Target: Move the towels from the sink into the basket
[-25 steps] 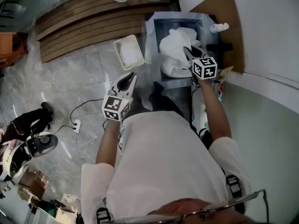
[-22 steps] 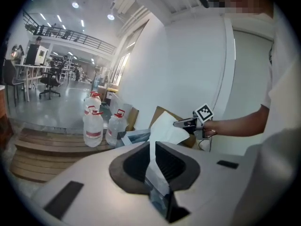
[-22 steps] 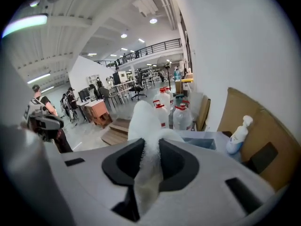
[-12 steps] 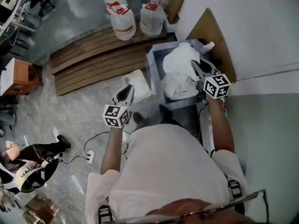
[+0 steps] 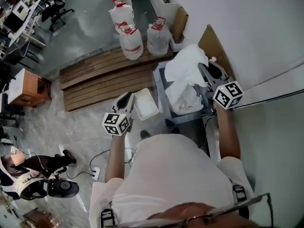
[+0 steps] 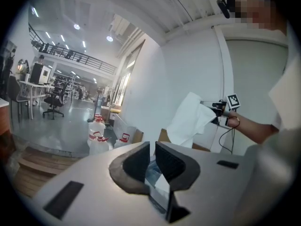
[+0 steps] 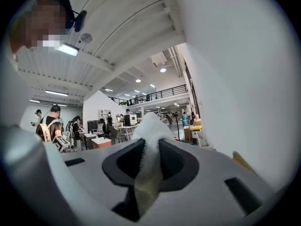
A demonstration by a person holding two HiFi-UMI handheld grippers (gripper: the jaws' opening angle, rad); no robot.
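My right gripper [image 5: 203, 70] is shut on a white towel [image 5: 187, 65] and holds it up above the metal sink [image 5: 159, 87]; the cloth hangs from the jaws. In the right gripper view the towel [image 7: 149, 126] is pinched between the two pads of the right gripper [image 7: 149, 149]. A second white towel [image 5: 186, 100] lies bunched in the sink. The white basket [image 5: 145, 104] stands on the floor left of the sink. My left gripper [image 5: 127, 98] hovers just left of the basket; in its own view the left gripper [image 6: 153, 157] has its jaws shut, with nothing between them.
Large water jugs [image 5: 130, 42] stand behind a wooden pallet [image 5: 104, 77] on the floor. Cardboard [image 5: 213, 46] leans on the wall behind the sink. An orange cabinet [image 5: 28, 87] is at far left. A person [image 5: 28, 175] and a floor socket with cable [image 5: 95, 174] are at lower left.
The right gripper has risen with the towel, lifting it out of the sink. The left gripper has stayed shut beside the basket.
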